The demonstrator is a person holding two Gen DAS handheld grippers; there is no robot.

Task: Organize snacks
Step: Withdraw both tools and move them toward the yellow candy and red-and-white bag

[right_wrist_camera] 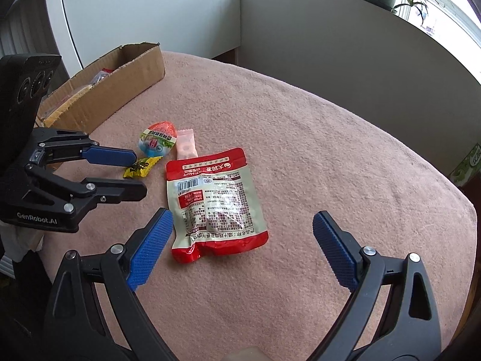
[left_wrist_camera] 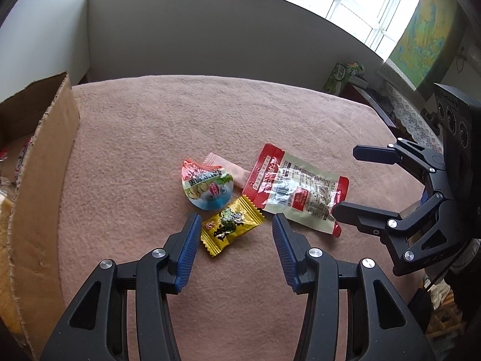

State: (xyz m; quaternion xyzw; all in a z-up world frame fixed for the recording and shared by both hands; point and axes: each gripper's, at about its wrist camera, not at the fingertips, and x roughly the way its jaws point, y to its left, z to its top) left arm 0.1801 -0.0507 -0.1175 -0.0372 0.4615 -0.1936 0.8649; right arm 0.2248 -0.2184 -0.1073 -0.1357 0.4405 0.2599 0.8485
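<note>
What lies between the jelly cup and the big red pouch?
A pink wrapped snack lies between the jelly cup and the red pouch, its end tucked under them; both wrist views show it.

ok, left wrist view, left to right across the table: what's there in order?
cardboard box → round jelly cup → red and white pouch → right gripper. The yellow candy and pink wrapper overlap the cup's span, so they are left out.
</note>
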